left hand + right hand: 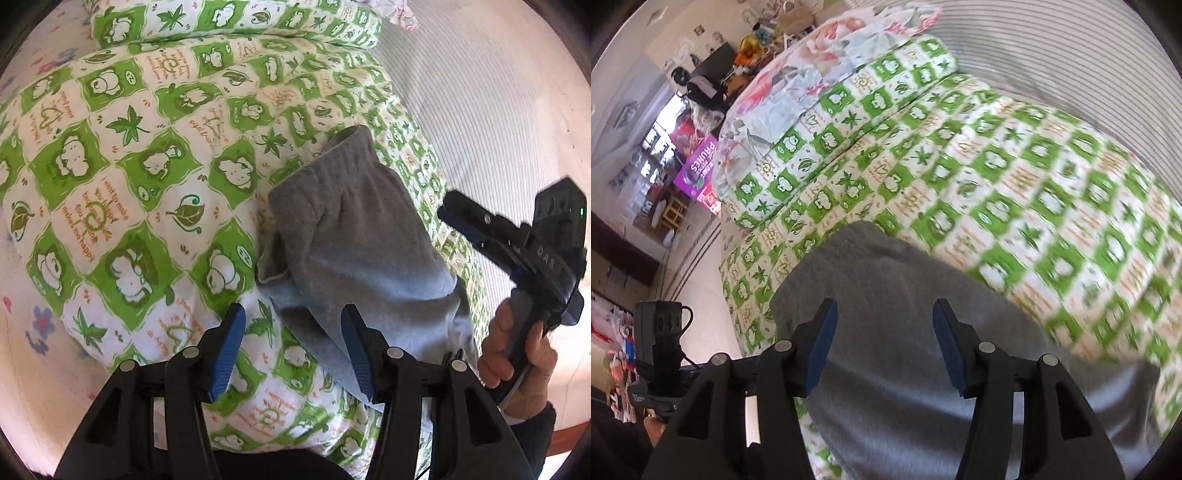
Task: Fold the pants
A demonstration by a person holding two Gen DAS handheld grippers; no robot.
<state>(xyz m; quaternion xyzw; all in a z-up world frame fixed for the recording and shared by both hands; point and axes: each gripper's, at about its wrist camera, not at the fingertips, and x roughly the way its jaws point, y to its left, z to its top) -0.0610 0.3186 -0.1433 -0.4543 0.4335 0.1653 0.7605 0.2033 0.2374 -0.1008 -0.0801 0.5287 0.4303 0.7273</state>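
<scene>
While the grey pants [354, 236] are laid as a long strip on the green-and-white quilt [122, 155] near its striped-sheet edge, their long axis is seen running from the near edge away toward the quilt's far side, with the gathered waistband farthest off. The left gripper [293, 350] is held with fingers apart and nothing clamped, the cloth's near end lying just ahead by its right finger. The right gripper [884, 345], likewise parted and empty, is poised directly over the strip and is judged the nearer.
</scene>
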